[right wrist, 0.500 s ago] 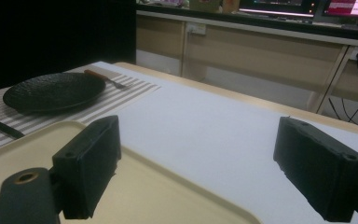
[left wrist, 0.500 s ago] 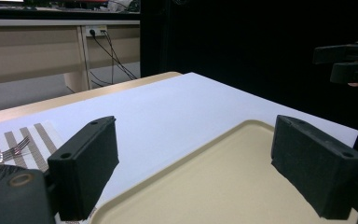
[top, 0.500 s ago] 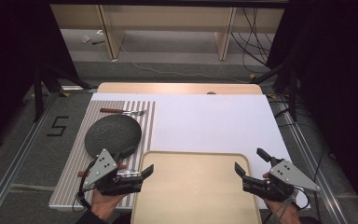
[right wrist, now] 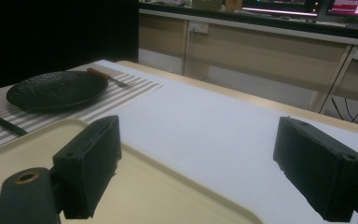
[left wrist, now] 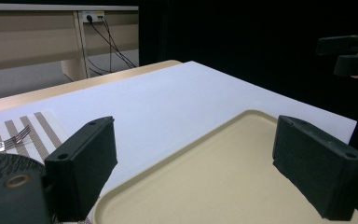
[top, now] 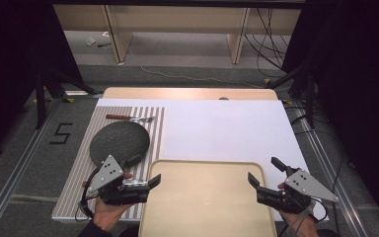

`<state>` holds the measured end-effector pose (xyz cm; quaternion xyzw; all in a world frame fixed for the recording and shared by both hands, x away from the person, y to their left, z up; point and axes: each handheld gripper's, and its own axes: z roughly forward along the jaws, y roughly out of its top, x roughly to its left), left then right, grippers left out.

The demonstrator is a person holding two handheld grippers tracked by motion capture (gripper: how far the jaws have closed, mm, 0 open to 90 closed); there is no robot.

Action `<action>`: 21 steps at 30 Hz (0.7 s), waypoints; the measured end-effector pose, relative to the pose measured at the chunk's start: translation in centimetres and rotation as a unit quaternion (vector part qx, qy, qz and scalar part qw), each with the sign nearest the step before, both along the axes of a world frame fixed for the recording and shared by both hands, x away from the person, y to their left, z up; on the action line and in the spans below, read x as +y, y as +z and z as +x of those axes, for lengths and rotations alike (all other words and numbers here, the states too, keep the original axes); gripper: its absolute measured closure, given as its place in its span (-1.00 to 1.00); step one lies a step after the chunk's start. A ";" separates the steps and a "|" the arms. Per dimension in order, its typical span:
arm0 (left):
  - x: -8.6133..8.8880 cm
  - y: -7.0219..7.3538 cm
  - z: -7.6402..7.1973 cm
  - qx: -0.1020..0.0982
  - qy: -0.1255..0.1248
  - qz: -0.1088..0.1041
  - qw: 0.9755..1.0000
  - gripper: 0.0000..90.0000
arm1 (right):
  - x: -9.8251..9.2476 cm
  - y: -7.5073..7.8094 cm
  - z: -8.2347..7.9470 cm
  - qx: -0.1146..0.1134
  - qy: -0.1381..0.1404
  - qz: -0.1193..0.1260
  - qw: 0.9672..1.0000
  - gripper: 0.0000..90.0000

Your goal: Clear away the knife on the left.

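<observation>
While both sets of jaws stand open and empty beside the beige tray [top: 207,197] on the tabletop [top: 227,128], the left gripper [top: 150,182] and right gripper [top: 262,180] could tilt it through uneven grips.

Each hand holds a black tool: the left gripper [top: 148,185] at 7 o'clock in the high view, the right gripper [top: 264,177] at 5 o'clock. Each has two chunky black jaws with small round holes, and a grey three-cornered plate with little dark dots on top. Thin black cables trail from both, and a dark sleeve [top: 91,231] covers the left wrist.
</observation>
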<state>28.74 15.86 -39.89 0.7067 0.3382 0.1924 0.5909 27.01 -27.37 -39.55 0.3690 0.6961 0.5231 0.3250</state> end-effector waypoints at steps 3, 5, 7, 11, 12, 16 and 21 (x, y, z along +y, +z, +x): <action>0.3 0.2 0.2 0.011 -0.003 0.013 1.000 -0.71 | 0.0 0.0 0.0 -0.001 0.000 0.002 1.000 -0.65; 0.5 0.5 0.3 0.014 -0.001 0.038 0.999 -0.71 | 0.0 0.0 0.0 -0.001 0.001 0.001 1.000 -0.64; 0.9 0.7 0.6 0.020 0.000 0.077 0.997 -0.73 | 0.0 0.0 0.0 0.000 0.001 0.003 1.000 -0.64; 1.7 1.0 1.1 0.037 0.002 0.101 0.994 -0.75 | -0.2 0.0 0.1 0.001 0.001 0.002 1.000 -0.63; 1.9 1.1 1.3 0.044 0.003 0.106 0.993 -0.75 | -0.2 0.0 0.1 0.001 0.001 0.002 1.000 -0.63; 3.1 0.9 2.1 0.078 -0.003 0.132 0.988 -0.75 | -0.2 0.0 0.1 0.001 0.001 0.001 1.000 -0.63; 3.6 0.7 2.4 0.093 -0.002 0.164 0.982 -0.75 | -0.1 0.0 0.1 0.002 0.004 0.000 1.000 -0.63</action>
